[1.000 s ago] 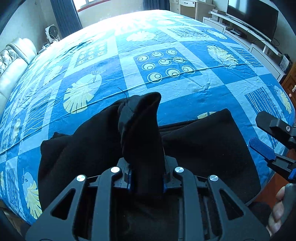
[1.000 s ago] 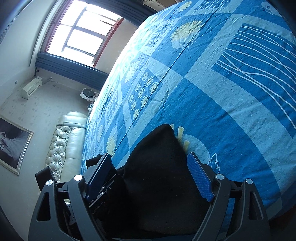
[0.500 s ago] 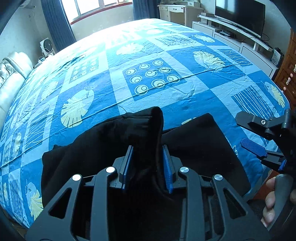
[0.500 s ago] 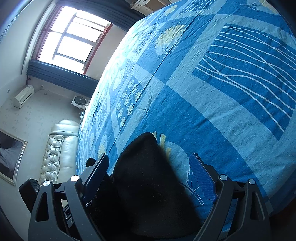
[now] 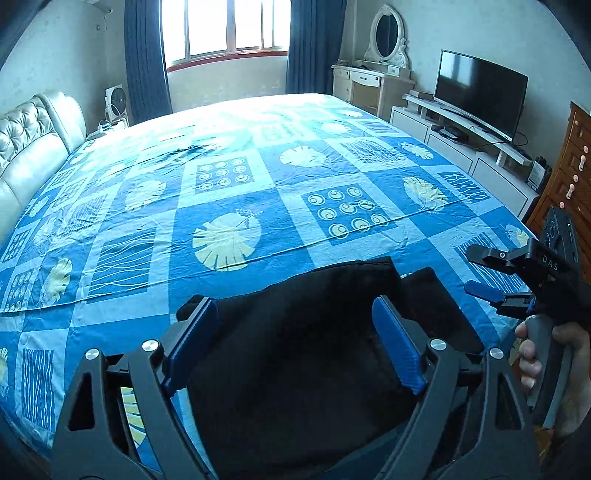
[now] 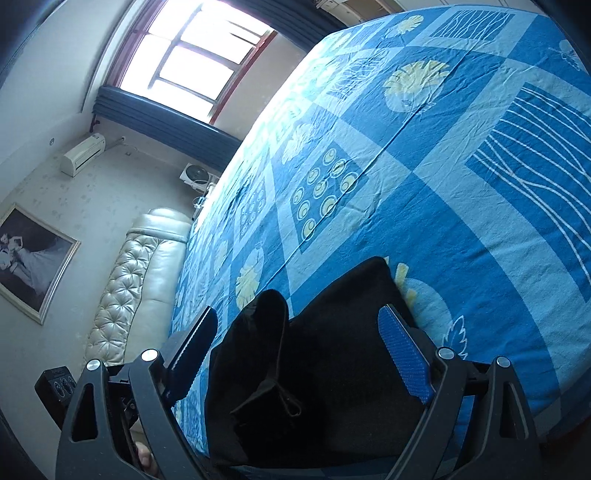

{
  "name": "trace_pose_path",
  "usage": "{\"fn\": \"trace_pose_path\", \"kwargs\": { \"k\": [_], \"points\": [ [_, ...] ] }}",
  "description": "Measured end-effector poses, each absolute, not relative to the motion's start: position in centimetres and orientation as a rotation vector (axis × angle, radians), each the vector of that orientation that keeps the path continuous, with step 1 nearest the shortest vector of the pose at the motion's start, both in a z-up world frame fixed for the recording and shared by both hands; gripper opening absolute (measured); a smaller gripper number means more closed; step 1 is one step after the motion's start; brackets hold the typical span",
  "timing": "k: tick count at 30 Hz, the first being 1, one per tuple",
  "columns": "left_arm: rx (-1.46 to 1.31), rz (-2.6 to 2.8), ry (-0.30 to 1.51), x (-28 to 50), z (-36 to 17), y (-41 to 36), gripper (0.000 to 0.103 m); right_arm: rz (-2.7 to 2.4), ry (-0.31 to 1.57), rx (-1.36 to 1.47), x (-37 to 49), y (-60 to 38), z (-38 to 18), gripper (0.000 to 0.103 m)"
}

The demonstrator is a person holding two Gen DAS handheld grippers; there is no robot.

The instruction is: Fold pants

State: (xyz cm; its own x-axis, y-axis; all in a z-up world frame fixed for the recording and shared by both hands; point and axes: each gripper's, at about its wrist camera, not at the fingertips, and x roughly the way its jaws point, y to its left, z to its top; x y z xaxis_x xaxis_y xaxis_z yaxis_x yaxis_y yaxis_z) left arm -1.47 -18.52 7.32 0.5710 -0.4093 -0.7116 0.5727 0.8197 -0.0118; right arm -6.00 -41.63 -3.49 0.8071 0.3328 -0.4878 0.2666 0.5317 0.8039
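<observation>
Released a moment ago, the black pants (image 5: 306, 354) now lie bunched at the near edge of the blue patterned bedspread (image 5: 229, 192); the left gripper (image 5: 291, 343) is opening above them, pads clear of the cloth, while the right gripper (image 6: 295, 350) hovers spread, holding nothing

We look across a wide bed (image 5: 258, 177) under a blue patchwork sheet printed with pale leaves and circles. A bright window (image 5: 225, 27) lights the far wall between dark blue curtains (image 5: 142, 59). A padded cream headboard (image 5: 33, 147) lines the left side, with a small fan (image 5: 116, 101) near its corner. To the right we see a white dressing table with an oval mirror (image 5: 389, 33), a television (image 5: 478, 92) on a low white unit, and a wooden chest of drawers (image 5: 570, 166). A framed picture (image 6: 31, 262) and an air conditioner (image 6: 83, 153) hang on the wall.
</observation>
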Motion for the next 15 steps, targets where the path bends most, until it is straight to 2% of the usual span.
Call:
{"fn": "trace_pose_path", "kwargs": {
  "k": [5,12,13,14,15],
  "points": [
    [0.25,-0.489,0.793,-0.3,4.9,-10.7,0.091,0.15,0.827,0.89,-3.0,-36.5,-4.9,0.088],
    [0.257,-0.401,0.875,-0.4,1.3,-5.1,0.092,0.22,0.912,0.827,-1.0,-33.1,-6.3,0.086],
    [0.241,-0.398,0.884,-0.4,1.0,-4.7,0.092,0.214,0.927,0.811,-0.7,-32.7,-6.3,0.078],
    [0.227,-0.399,0.89,-0.4,0.7,-4.5,0.092,0.194,0.949,0.786,-0.5,-32.4,-6.4,0.061],
    [0.216,-0.401,0.896,-0.4,0.5,-4.5,0.092,0.18,0.97,0.761,-0.2,-32.2,-6.5,0.052]
  ]
}}
